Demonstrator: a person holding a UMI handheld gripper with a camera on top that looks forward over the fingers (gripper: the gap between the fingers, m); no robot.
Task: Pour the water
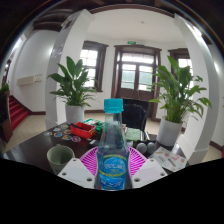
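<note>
Gripper view: gripper [111,163] is clamped on water bottle [112,150], both pink pads [89,160] pressed against its sides. Bottle is upright, held between the fingers, clear plastic with a blue label low on the body and a light blue cap [114,105] on top, cap on. Bottle hangs above the near edge of a dark table [40,150].

Green cup [60,157] stands on the table just to the left of the fingers, mouth up, apart from the bottle. Can't tell whether anything is in it.

Beyond the cup, further back on the table: red box [82,129] with some small mixed items around it, too small to name. Right of the bottle, a dark rounded object [147,147] and a white piece [170,158] lie on the table near the right finger; can't tell what either is.

Background: two large potted plants, one left [73,85] in a white pot and one right [180,92], flanking a dark wooden double door [135,72] with a green sign above it. White pillar [67,45] rises behind the left plant. Window [93,62] to the left of the door. Dark chair [135,115] sits behind the table, just right of the bottle's cap. Red staircase edge [18,110] at far left
</note>
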